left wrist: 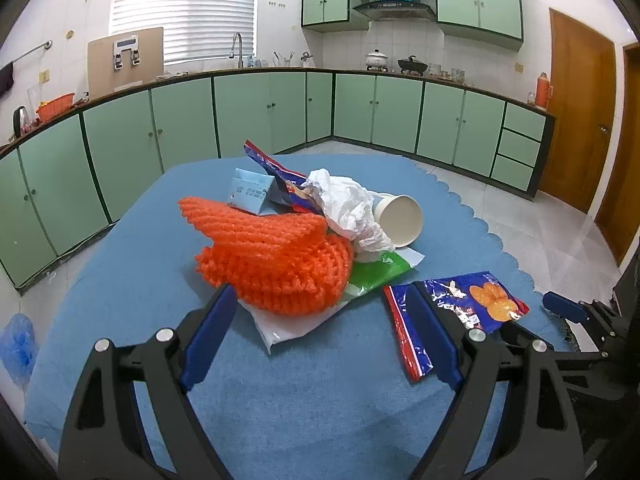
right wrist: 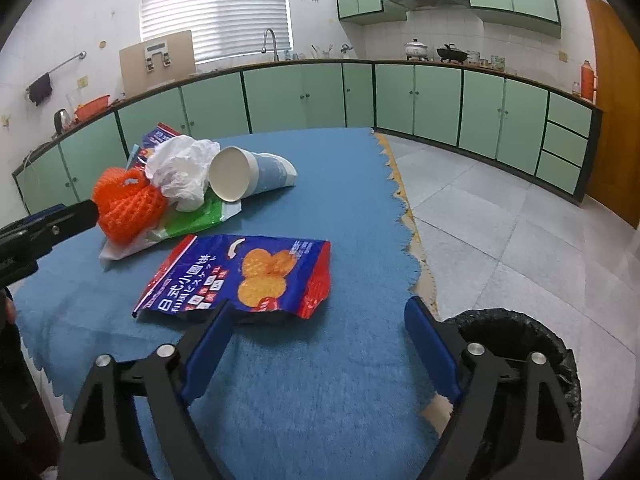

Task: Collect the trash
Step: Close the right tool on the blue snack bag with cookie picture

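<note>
A heap of trash lies on the blue tablecloth (left wrist: 304, 392): an orange foam net (left wrist: 276, 256), a pale blue carton (left wrist: 250, 194), crumpled white plastic (left wrist: 348, 208), a tipped paper cup (left wrist: 400, 220) and a green-white wrapper (left wrist: 376, 272). My left gripper (left wrist: 322, 292) is open just short of the net, with nothing between its pads. A blue snack bag (right wrist: 248, 276) lies flat, apart from the heap. My right gripper (right wrist: 320, 306) stands open at the bag's near edge, its left fingertip over that edge and its pads not pressing.
A bin lined with a black bag (right wrist: 520, 328) stands on the floor by the table's right edge. The cloth's scalloped edge (right wrist: 416, 240) runs close to the right of the snack bag. Green kitchen cabinets (left wrist: 256, 112) ring the room.
</note>
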